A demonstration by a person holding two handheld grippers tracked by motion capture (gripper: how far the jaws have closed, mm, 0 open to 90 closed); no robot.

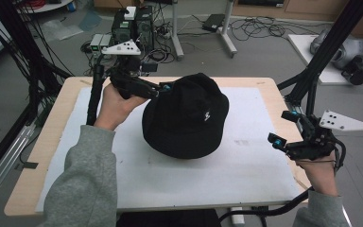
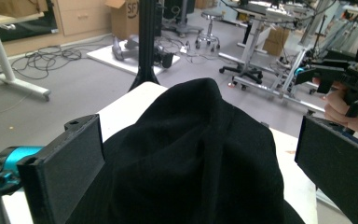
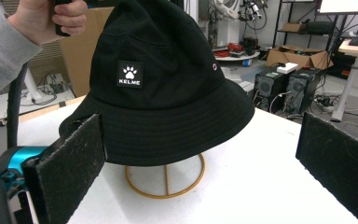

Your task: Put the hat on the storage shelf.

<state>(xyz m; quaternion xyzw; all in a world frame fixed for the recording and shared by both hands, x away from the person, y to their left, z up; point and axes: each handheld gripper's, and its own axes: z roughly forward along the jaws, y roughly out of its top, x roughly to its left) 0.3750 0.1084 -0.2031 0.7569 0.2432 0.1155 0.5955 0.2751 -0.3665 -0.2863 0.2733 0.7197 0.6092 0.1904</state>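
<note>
A black bucket hat (image 1: 185, 116) with a small white paw label stands on the white mat (image 1: 246, 175) at mid-table. In the right gripper view the hat (image 3: 163, 79) rests on a gold wire stand (image 3: 165, 179). My left gripper (image 1: 163, 90) is at the hat's upper left side and open. In the left gripper view its jaws (image 2: 196, 140) stand wide on either side of the hat's crown (image 2: 200, 154) without pressing it. My right gripper (image 1: 283, 127) hovers open at the table's right edge, apart from the hat. In the right gripper view, nothing lies between the jaws (image 3: 200, 121).
The mat lies on a wooden table (image 1: 52, 142). Black frame posts (image 1: 331, 42) rise at the right and left of the table. Computer boxes (image 1: 132, 23) and loose cables sit on the floor behind it. Bare mat lies in front of and to the right of the hat.
</note>
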